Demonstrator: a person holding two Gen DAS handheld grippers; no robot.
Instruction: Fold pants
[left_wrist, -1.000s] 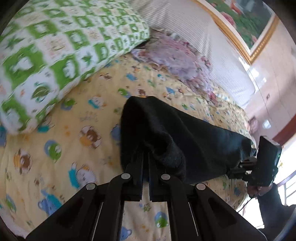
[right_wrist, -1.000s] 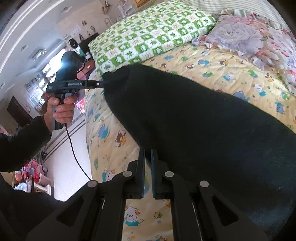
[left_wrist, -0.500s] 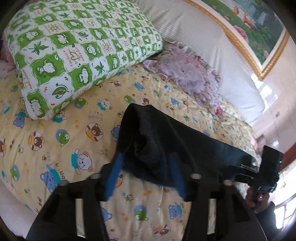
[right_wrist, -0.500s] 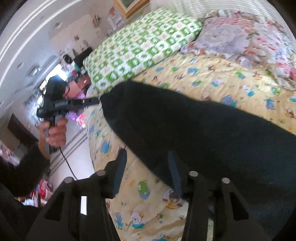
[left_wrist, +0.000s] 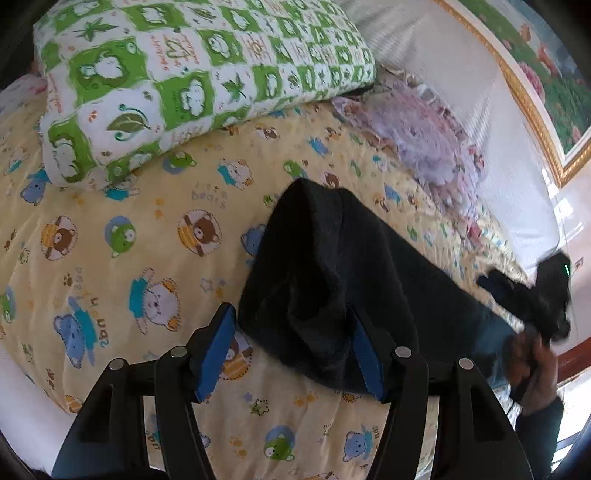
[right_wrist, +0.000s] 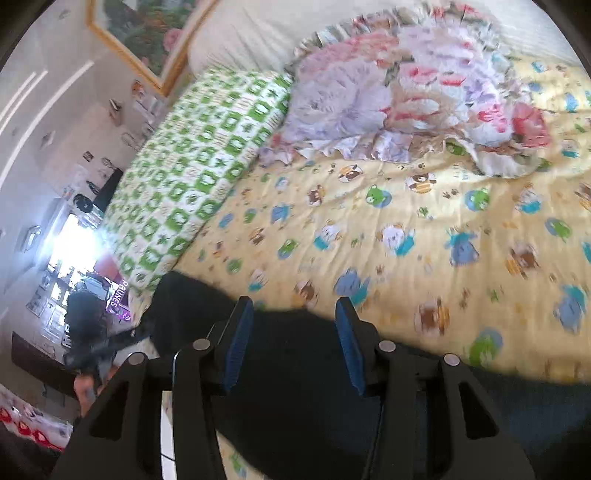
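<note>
Pants: one dark pair, lying folded in a long band across the bed sheet, near the front edge of the bed; one end forms a raised hump in the left wrist view
Grippers: two, both black with blue pads
Left gripper: jaws spread wide, with the near end of the pants lying between the pads; contact between pads and cloth cannot be told
Right gripper: jaws spread wide above the dark cloth; nothing pinched; seen blurred at the far end of the pants in the left wrist view
Hands: one visible, the right hand, wrapped around the handle of its gripper
Pillows: one green and white checked pillow resting on the sheet at the head end
Loose bedding: one ruffled floral piece in lilac and pink, bunched beside the pillow
Containers: cannot tell; shelves at far left of the right wrist view are too blurred to read
Surface: yellow bed sheet printed with cartoon bears
Room: one gold-framed floral picture on the wall above a white striped headboard
</note>
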